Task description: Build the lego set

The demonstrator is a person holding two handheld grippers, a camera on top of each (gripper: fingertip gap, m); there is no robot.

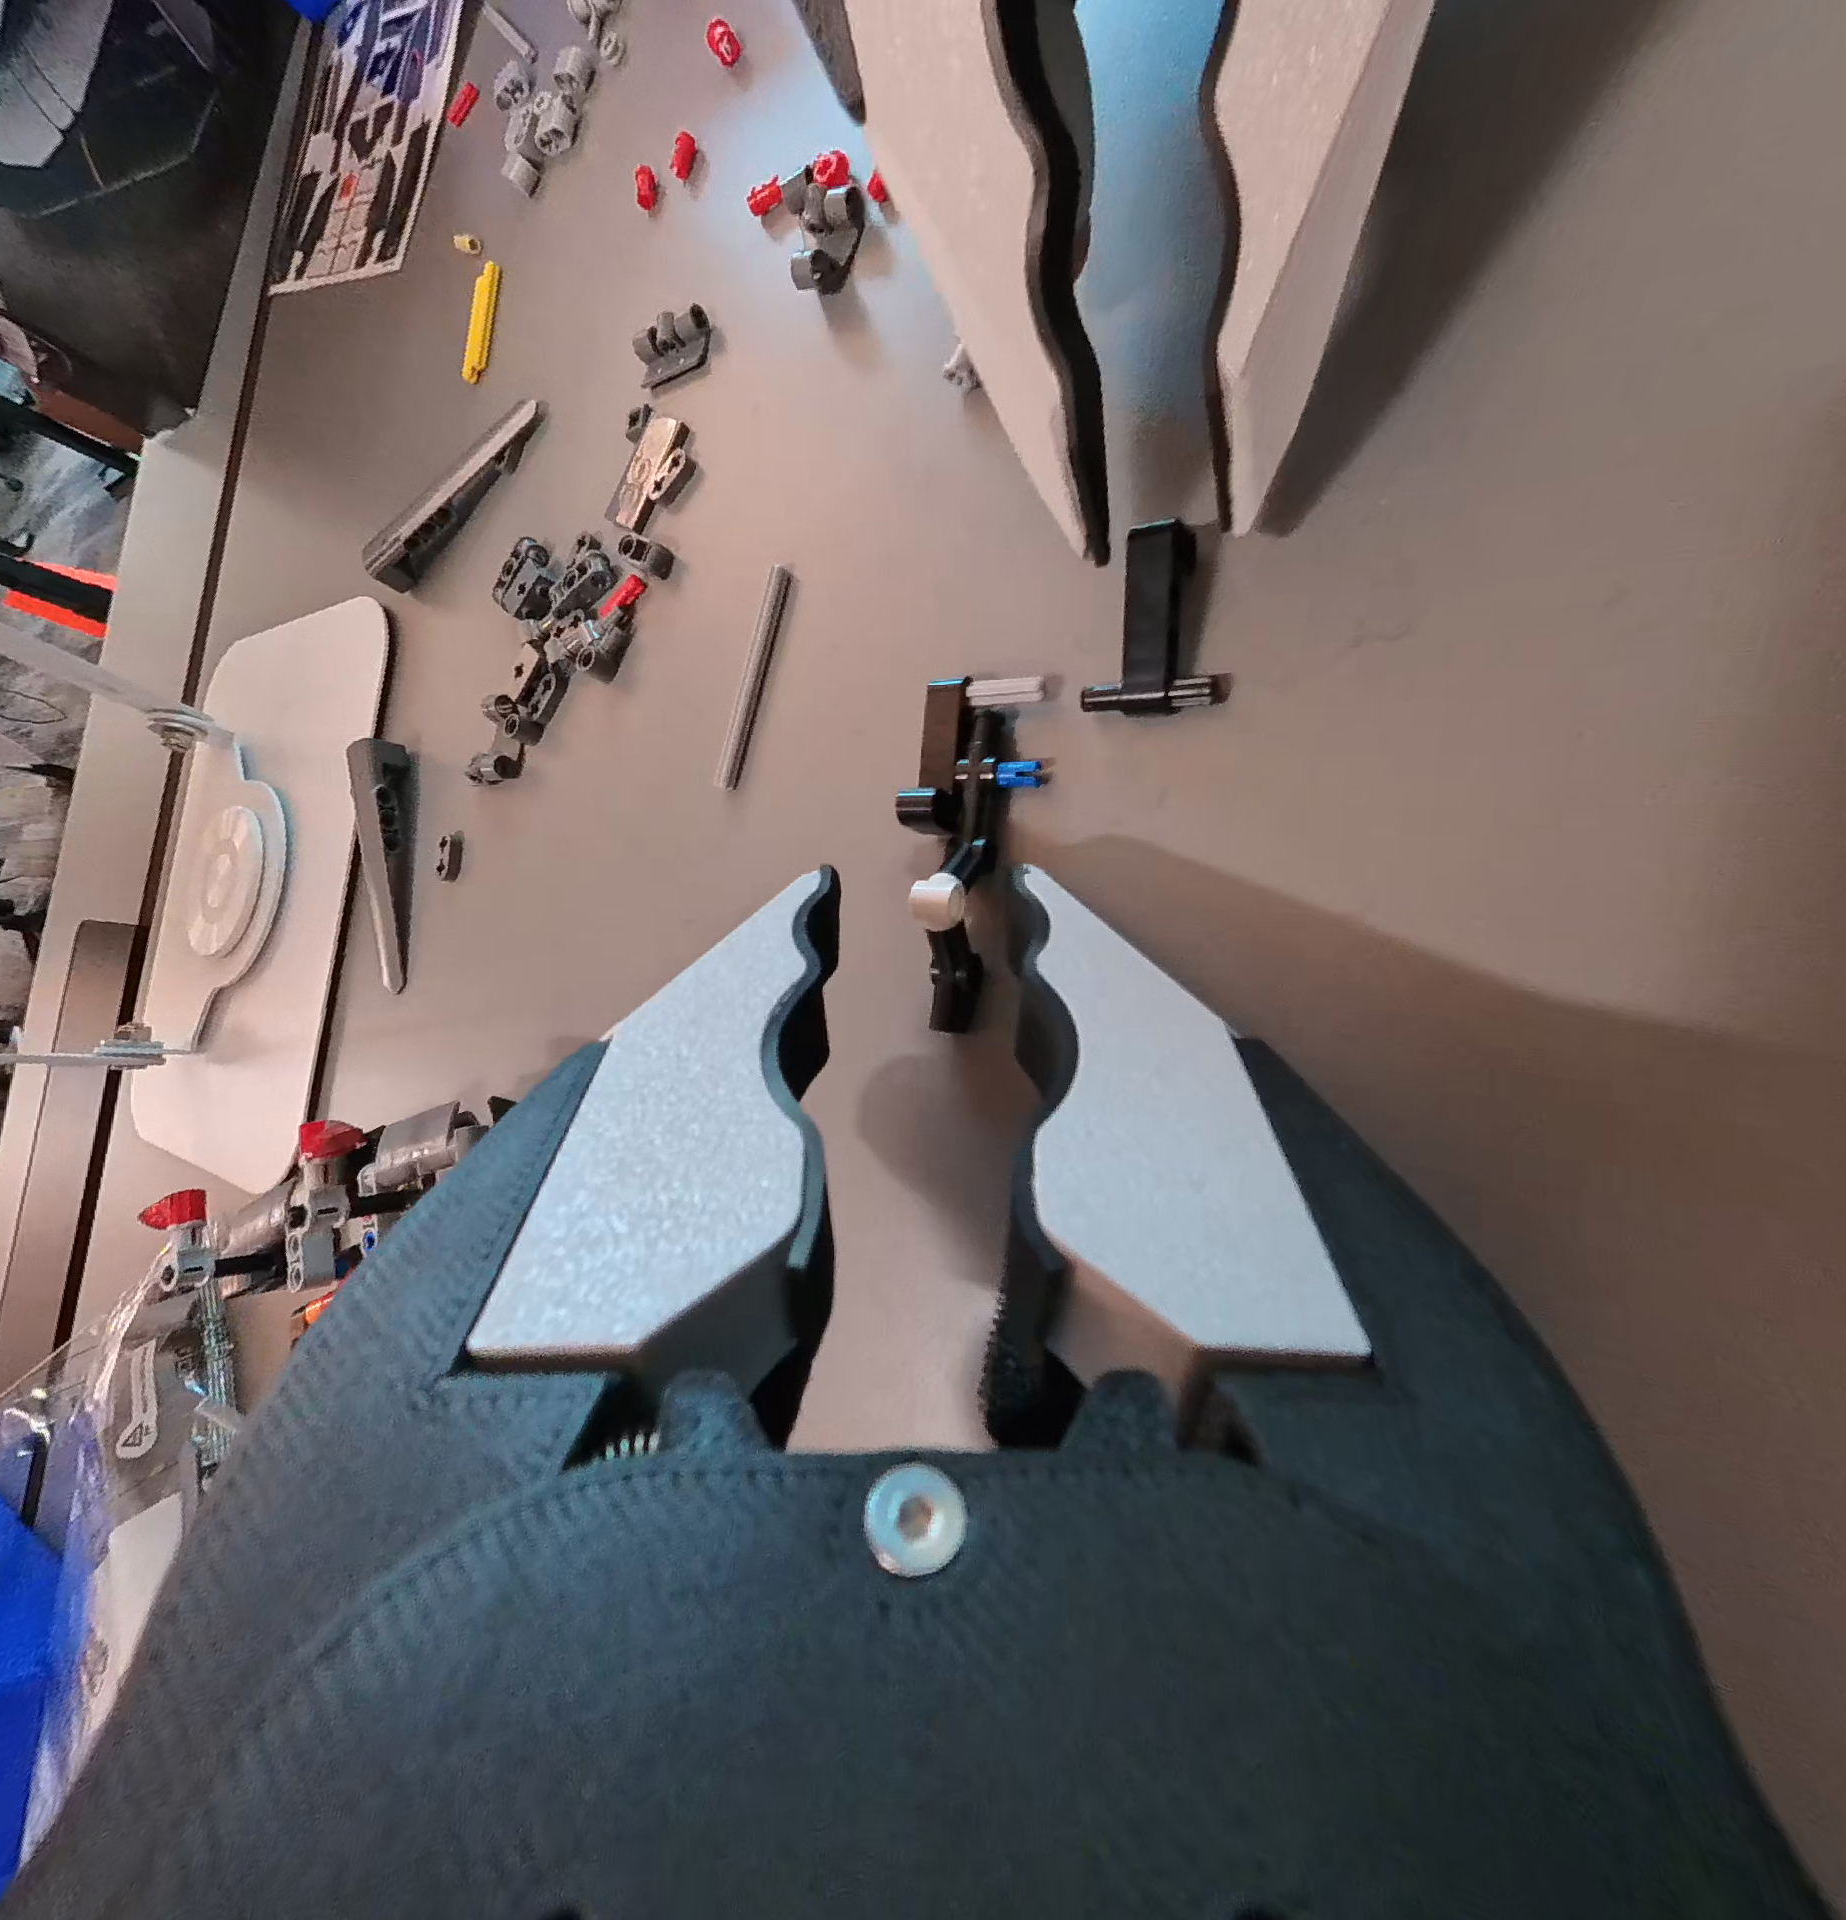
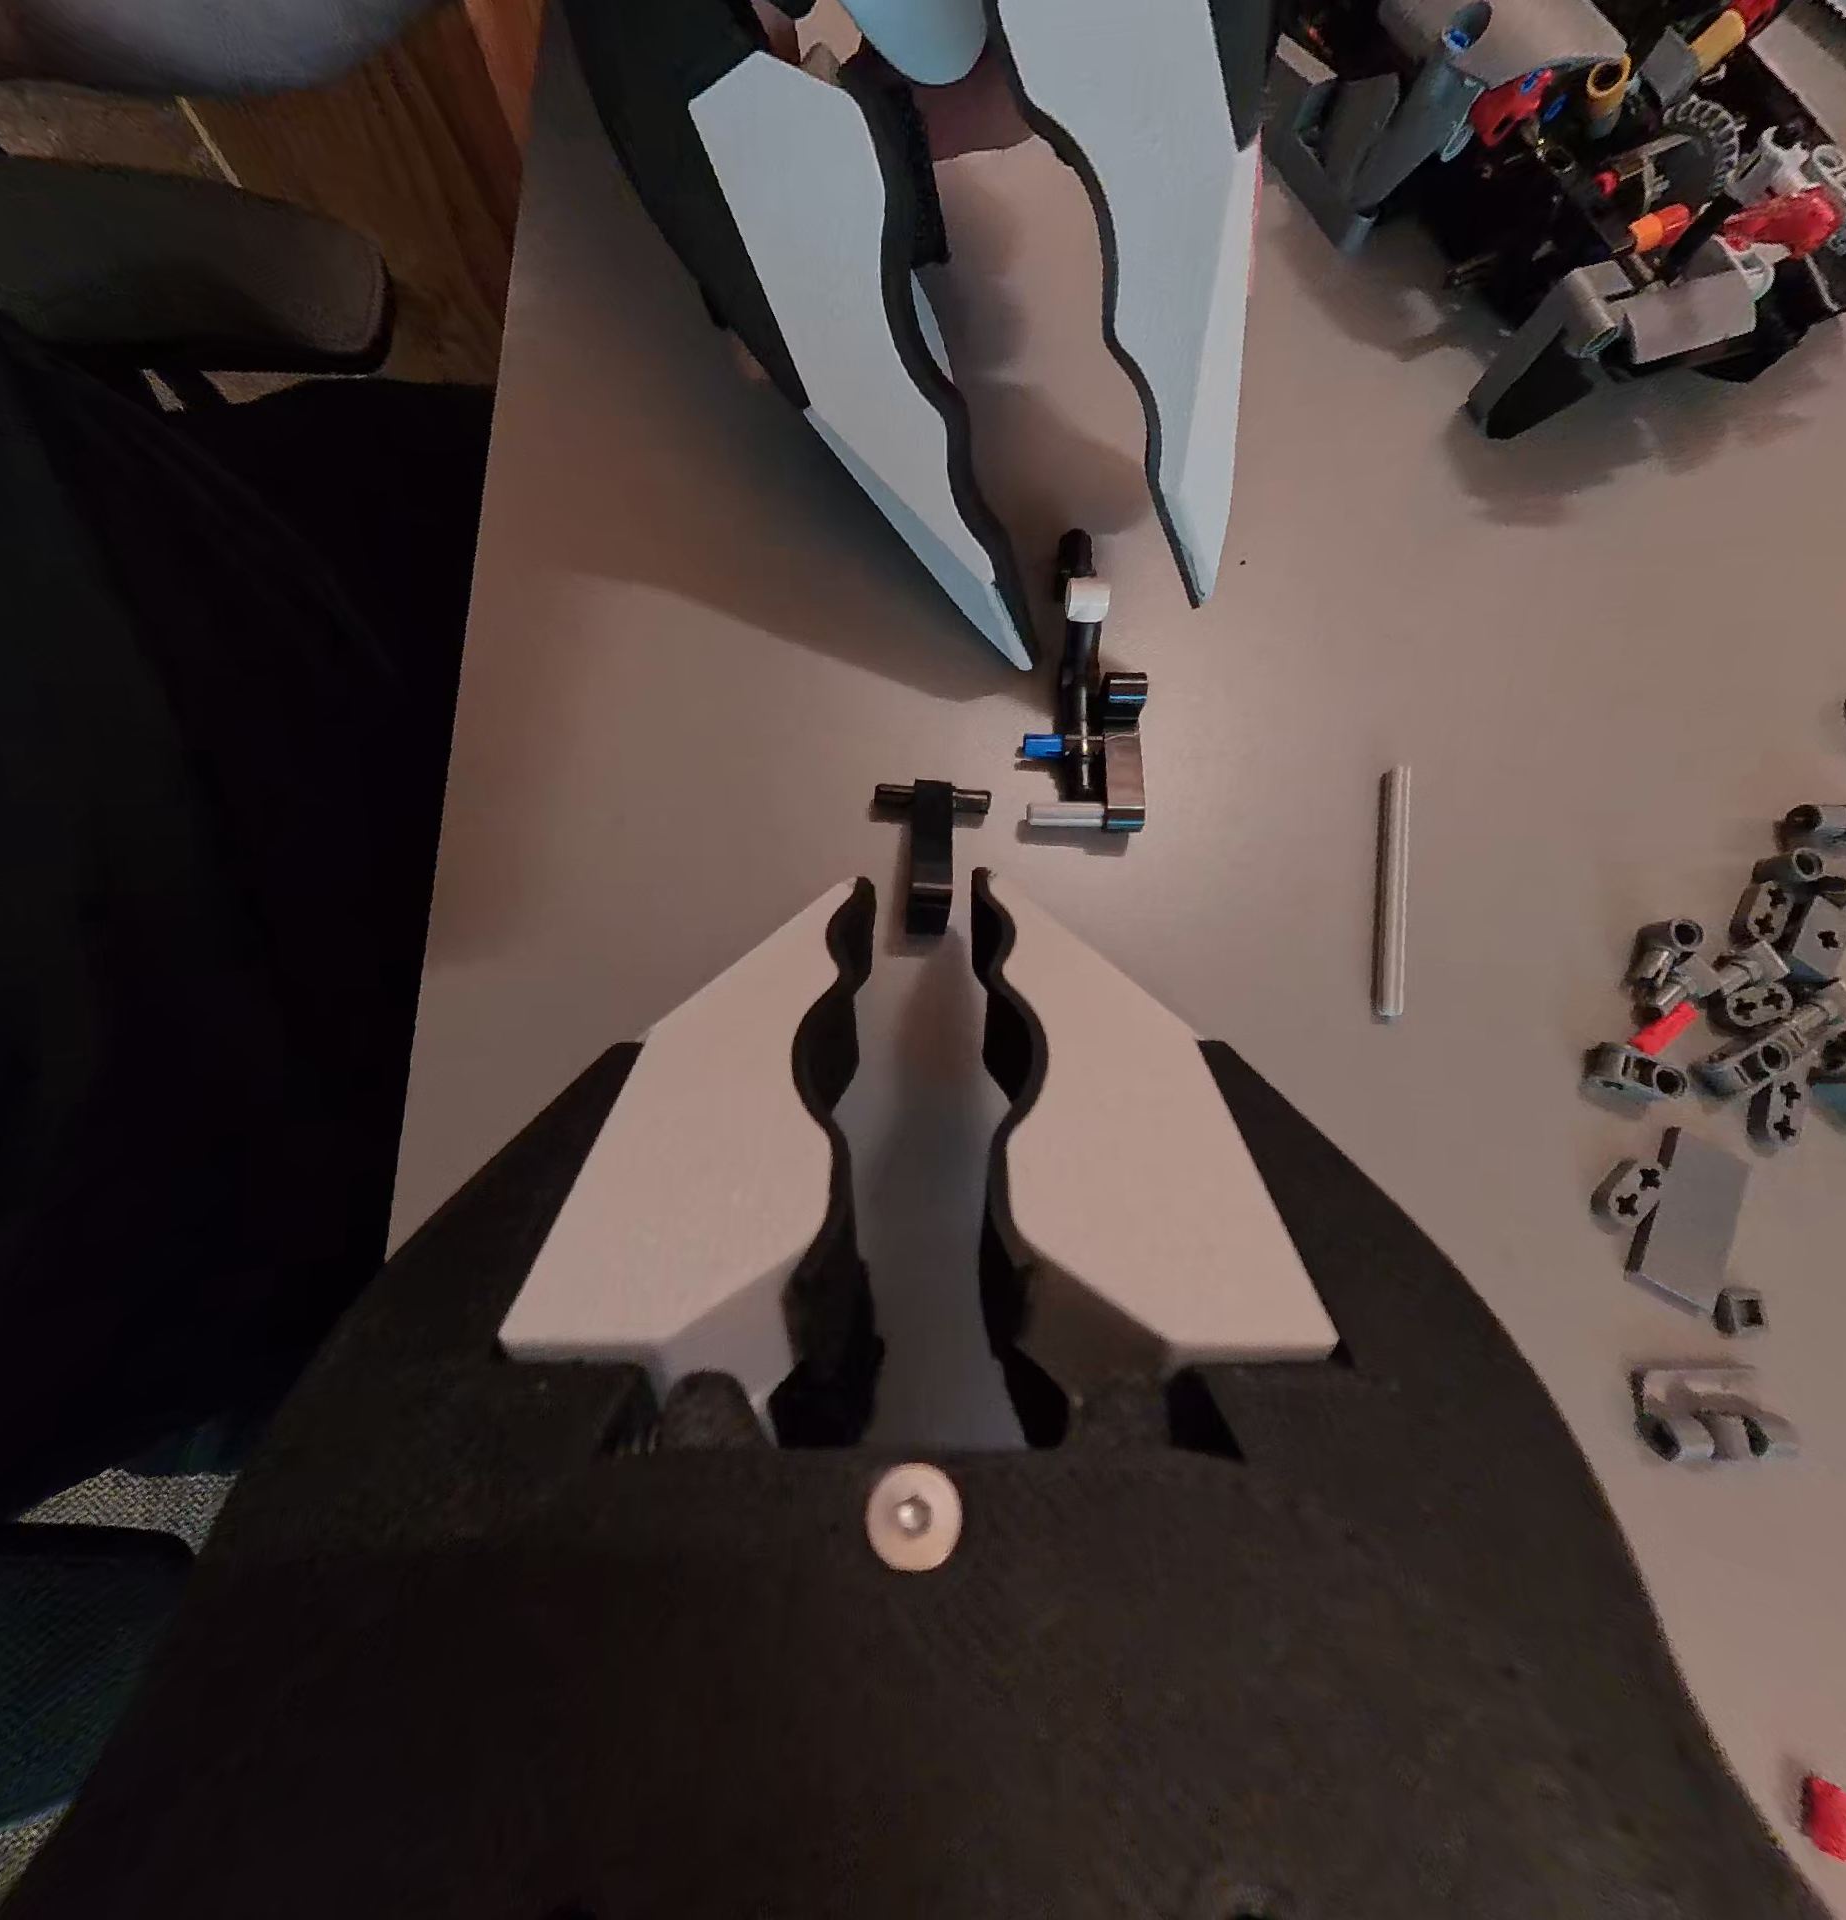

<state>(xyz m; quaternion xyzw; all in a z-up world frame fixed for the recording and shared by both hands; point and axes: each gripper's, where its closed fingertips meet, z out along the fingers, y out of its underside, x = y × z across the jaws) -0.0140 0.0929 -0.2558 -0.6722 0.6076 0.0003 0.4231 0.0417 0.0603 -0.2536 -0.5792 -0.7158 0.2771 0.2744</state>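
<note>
Black T-shaped plastic piece (image 2: 931, 854) lies lengthwise between the released right tongs (image 2: 924, 883); released left tongs (image 1: 924, 883) straddle a black jointed plastic assembly (image 1: 960, 831) on the tabletop (image 2: 690, 727).

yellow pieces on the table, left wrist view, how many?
2: a long yellow axle near the sticker sheet, and a tiny yellow bit just beyond it. More may be hidden.

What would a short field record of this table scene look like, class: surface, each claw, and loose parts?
surface: grey table
left claw: open, straddling the black linkage assembly, which lies on the table
right claw: open, tips either side of the black T-shaped piece, not gripping
loose parts: long grey axle, pile of grey connectors
</note>
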